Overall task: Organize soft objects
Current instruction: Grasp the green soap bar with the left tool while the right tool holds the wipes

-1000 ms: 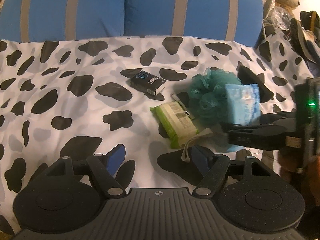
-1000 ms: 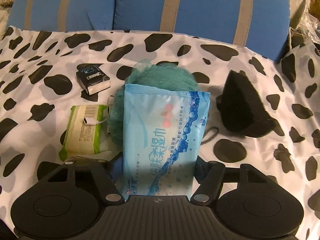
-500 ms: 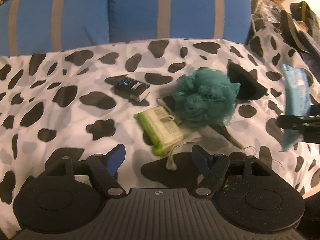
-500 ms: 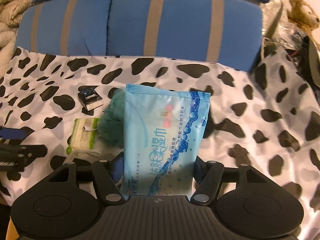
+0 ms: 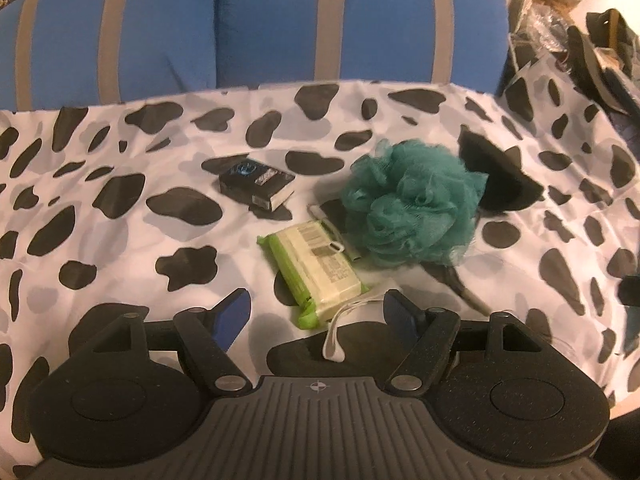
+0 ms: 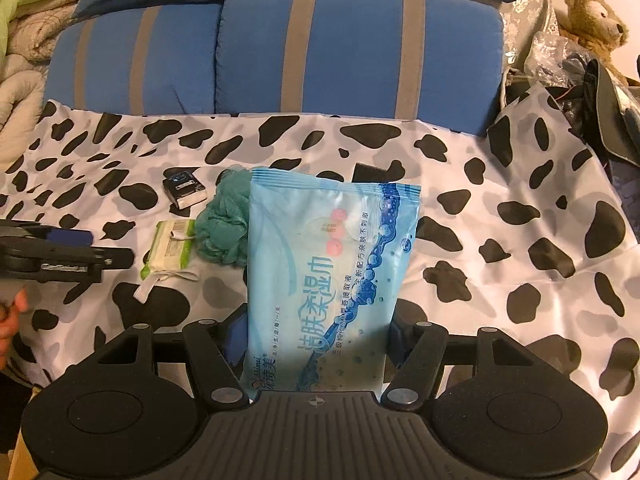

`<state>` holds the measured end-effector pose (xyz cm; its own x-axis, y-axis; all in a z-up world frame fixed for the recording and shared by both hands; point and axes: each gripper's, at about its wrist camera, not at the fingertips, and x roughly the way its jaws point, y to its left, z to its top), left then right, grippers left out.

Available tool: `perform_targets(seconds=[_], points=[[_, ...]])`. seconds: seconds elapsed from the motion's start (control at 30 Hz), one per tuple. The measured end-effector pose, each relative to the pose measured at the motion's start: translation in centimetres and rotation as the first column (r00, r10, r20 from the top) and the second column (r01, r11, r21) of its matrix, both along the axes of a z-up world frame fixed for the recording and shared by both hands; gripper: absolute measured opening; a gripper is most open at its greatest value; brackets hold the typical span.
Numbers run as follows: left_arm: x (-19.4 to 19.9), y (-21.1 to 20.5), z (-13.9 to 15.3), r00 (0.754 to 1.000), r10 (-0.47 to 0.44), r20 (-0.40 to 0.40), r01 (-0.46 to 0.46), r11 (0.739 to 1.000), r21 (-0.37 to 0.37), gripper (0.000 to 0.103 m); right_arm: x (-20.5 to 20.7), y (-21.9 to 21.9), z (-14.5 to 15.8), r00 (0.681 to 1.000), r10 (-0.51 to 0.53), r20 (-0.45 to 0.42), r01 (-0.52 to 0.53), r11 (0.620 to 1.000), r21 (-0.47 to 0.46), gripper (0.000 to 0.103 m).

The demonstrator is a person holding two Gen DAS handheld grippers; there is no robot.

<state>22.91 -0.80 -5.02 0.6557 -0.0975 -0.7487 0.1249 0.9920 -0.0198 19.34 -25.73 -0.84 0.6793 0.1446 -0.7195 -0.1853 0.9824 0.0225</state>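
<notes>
My right gripper point(image 6: 316, 332) is shut on a light blue wet-wipes pack point(image 6: 332, 264) and holds it upright above the cow-print sheet point(image 6: 520, 280). My left gripper point(image 5: 316, 308) is open and empty, just short of a green wipes pack point(image 5: 316, 268) with a white cord. A teal bath pouf point(image 5: 412, 208) lies right of the green pack, with a black furry piece point(image 5: 496, 176) behind it. The pouf point(image 6: 224, 228) and green pack point(image 6: 172, 244) also show in the right wrist view, where the left gripper point(image 6: 60, 252) sits at the left edge.
A small black box point(image 5: 256, 188) lies left of the pouf. Blue striped cushions point(image 5: 256, 28) stand behind the sheet. A teddy bear point(image 6: 592, 20) and dark clutter point(image 6: 600, 92) sit at the far right. Bedding is piled at the far left point(image 6: 24, 40).
My right gripper has pulled back and to the right with the blue pack, out of the left wrist view. The left gripper stays open near the green pack.
</notes>
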Motion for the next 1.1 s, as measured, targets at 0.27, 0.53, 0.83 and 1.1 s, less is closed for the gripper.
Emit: perform_targets(seconds=[0.27,0.53,0.83,1.1], points=[[2.5,0.1,-1.6,0.999,0.023,-0.022,-0.023,1.0,0.012,0.073,-0.3,0.4,0.1,1.0,0.022,-0.011,-0.022,1.0,0.014,0.068],[5.1,-0.6,-3.3,0.997,0.04,-0.064,-0.039,0.999,0.01,0.073,-0.1,0.9,-0.6,0.999,0.038,-0.033,-0.038,0.999,0.009,0.068],[7.7,-1.4,-5.5,0.99,0.075,-0.12,-0.073,0.997,0.021,0.073,0.4,0.7,-1.1,0.998,0.029,-0.058,-0.028,0.999,0.02,0.068],[7.9,-1.0,-5.4,0.988,0.113,-0.104,-0.108,0.992,0.06,0.071,0.9,0.8,-1.4,0.996,0.035,-0.076,-0.031,0.998,0.051,0.068]])
